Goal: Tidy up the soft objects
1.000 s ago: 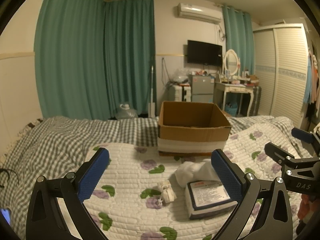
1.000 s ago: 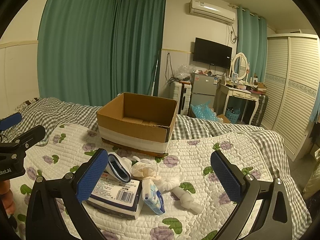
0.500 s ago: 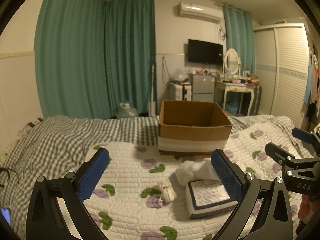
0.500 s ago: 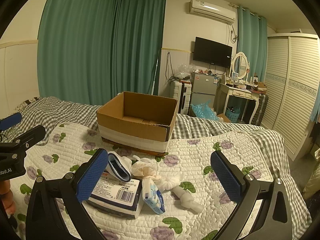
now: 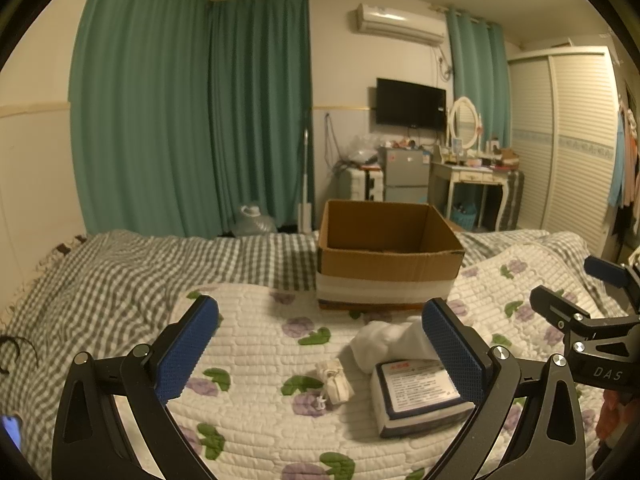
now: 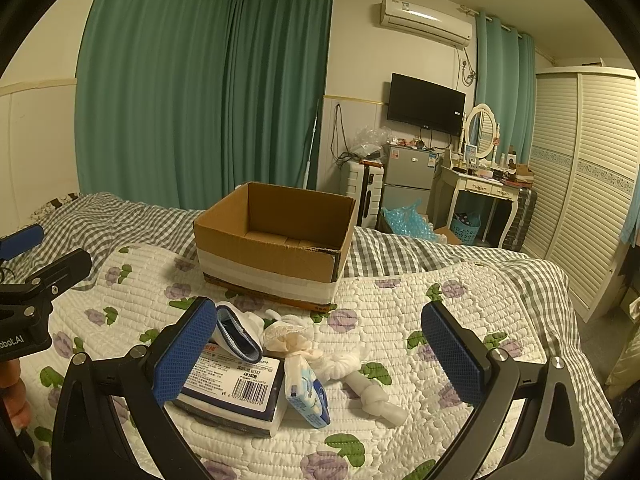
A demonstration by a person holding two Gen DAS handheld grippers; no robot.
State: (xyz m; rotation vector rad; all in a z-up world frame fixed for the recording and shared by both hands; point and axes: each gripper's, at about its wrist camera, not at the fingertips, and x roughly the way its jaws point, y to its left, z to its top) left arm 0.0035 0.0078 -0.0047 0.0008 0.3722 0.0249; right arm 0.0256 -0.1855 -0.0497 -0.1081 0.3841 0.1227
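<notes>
An open empty cardboard box (image 5: 390, 258) (image 6: 276, 248) stands on the quilted floral bedspread (image 5: 256, 364) (image 6: 460, 304). In front of it lies a pile of soft items: a white wrapped pack with a printed label (image 5: 420, 394) (image 6: 232, 388), a white sock (image 5: 384, 340), a small knotted white cloth (image 5: 334, 380), a blue-edged sock (image 6: 236, 332), a small tissue packet (image 6: 306, 392), a cream cloth (image 6: 290, 342) and a knotted white rope-like cloth (image 6: 372, 392). My left gripper (image 5: 320, 352) is open and empty above the pile's left side. My right gripper (image 6: 320, 352) is open and empty above its right side.
A grey checked blanket (image 5: 120, 272) covers the bed's far side. Green curtains (image 5: 192, 120), a small fridge (image 6: 408, 184), a dressing table (image 6: 484, 192) and a louvred wardrobe (image 6: 588, 184) stand beyond the bed. The bed's right edge drops off near the wardrobe.
</notes>
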